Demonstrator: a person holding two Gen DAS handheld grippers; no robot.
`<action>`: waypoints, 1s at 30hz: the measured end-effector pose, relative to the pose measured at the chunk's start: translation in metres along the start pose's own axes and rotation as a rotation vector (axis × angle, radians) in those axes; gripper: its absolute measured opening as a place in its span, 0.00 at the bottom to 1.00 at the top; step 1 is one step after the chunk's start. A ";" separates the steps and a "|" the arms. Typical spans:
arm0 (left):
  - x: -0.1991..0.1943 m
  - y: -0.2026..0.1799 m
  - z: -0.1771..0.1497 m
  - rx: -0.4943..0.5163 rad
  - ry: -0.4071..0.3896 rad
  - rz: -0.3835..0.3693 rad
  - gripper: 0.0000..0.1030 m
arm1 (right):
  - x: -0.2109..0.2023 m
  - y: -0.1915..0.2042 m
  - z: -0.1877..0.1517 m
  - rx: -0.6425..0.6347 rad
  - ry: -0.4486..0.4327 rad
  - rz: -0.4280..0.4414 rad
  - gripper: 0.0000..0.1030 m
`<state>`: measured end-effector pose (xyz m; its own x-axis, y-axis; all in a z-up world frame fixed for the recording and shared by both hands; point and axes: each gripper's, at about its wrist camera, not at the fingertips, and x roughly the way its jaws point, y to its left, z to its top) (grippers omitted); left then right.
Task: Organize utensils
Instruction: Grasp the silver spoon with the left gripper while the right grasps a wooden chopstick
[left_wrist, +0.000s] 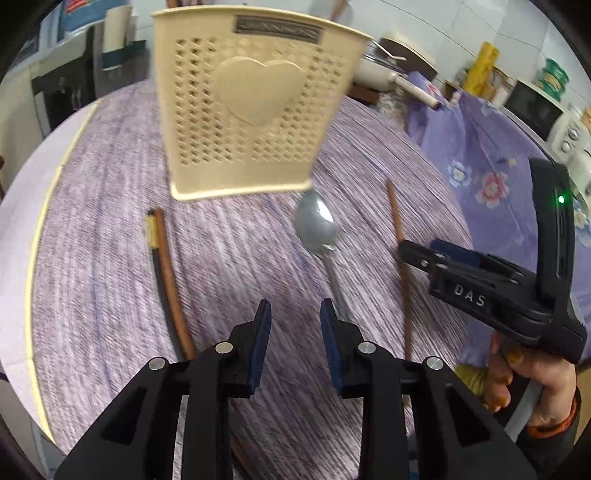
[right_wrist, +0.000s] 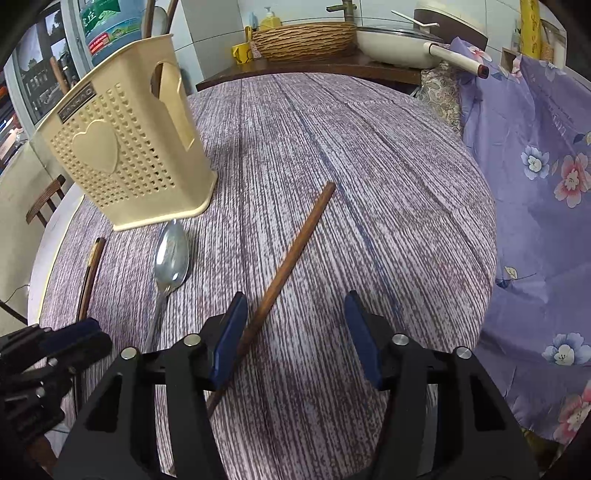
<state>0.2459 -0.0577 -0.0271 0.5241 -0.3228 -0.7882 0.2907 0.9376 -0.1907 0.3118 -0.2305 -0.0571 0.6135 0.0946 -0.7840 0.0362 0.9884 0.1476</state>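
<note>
Both grippers, left gripper (left_wrist: 295, 314) and right gripper (right_wrist: 295, 314), hover with jaws released; spoon (right_wrist: 170, 256) and chopstick (right_wrist: 295, 251) lie on the surface, holder (right_wrist: 125, 147) at ten o'clock already holding some utensils.

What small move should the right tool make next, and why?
Probably ease the right tool down and slightly left, then close on the brown chopstick. It is open and empty, and the chopstick lies flat, passing under its left finger rather than centred between the fingers. The holder stands upright nearby.

"DAS" embossed on right gripper (left_wrist: 417, 254); holder (right_wrist: 125, 147) plate unreadable.
</note>
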 end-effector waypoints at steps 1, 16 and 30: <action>-0.001 0.002 0.003 -0.010 -0.015 0.014 0.28 | 0.003 0.002 0.005 0.001 0.001 -0.011 0.46; 0.011 -0.011 0.022 0.036 -0.059 0.138 0.46 | 0.043 0.010 0.055 0.013 -0.001 -0.113 0.11; 0.035 -0.022 0.029 0.000 -0.034 0.228 0.68 | 0.040 0.011 0.051 -0.029 0.013 -0.072 0.10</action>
<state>0.2813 -0.0935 -0.0333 0.6025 -0.1070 -0.7909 0.1620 0.9867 -0.0101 0.3766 -0.2223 -0.0563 0.5999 0.0246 -0.7997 0.0565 0.9957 0.0730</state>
